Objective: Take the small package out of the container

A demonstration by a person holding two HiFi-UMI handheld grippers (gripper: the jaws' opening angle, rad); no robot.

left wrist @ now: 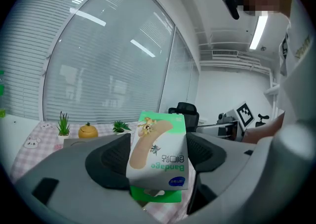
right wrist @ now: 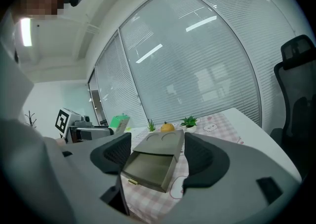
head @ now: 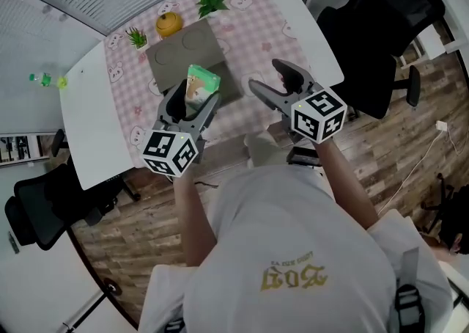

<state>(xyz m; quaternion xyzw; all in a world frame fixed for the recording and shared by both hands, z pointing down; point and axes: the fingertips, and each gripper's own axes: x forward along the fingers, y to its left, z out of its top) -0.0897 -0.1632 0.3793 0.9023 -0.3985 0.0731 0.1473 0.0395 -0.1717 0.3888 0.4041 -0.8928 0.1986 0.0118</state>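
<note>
Up close, the left gripper (head: 194, 100) has its jaws clenched on the small bandage package (head: 202, 81), holding it upright just above the grey container (head: 187, 49), apparently to clear its open drawer, while the right gripper (head: 265, 76), jaws spread and empty, hovers to the container's right.

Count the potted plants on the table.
2. One plant stands left of the yellow ornament, the other right of it, both at the far end of the grey box. None looks hidden.
</note>
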